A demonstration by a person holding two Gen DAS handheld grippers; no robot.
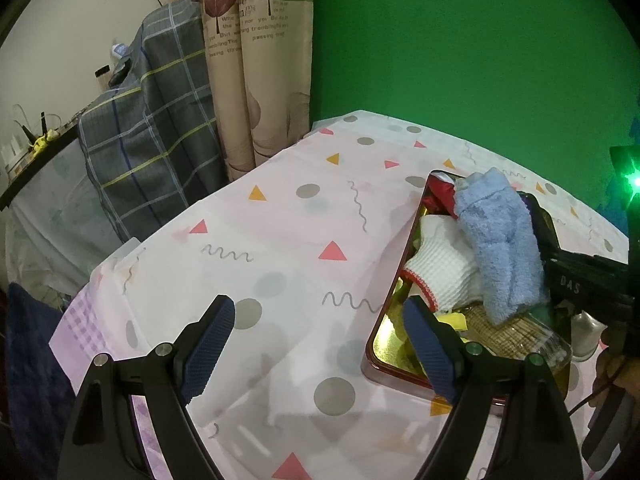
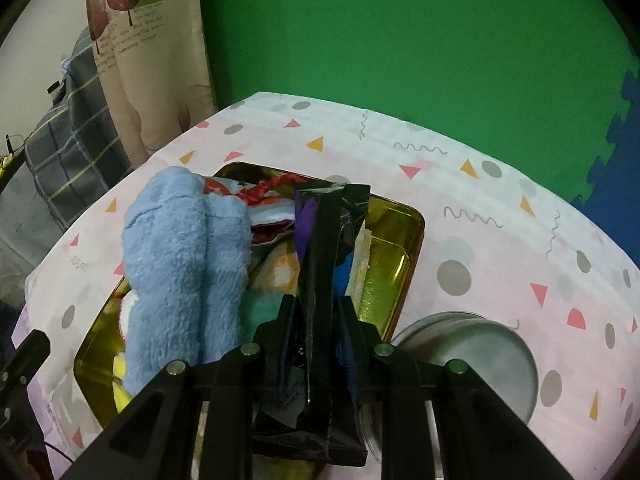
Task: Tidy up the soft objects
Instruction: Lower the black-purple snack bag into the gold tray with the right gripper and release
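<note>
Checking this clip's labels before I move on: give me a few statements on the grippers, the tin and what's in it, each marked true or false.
1. The right gripper is shut on a black packet. True.
2. The left gripper holds the blue towel. False: its jaws are open and empty, over the patterned tablecloth and the tin's edge.
3. The blue towel lies in the gold tin. True.
4. The tin is otherwise empty. False: a white knit cloth with red trim and other items lie in it.
5. A round metal container stands on the cloth beside the tin. True.
</note>
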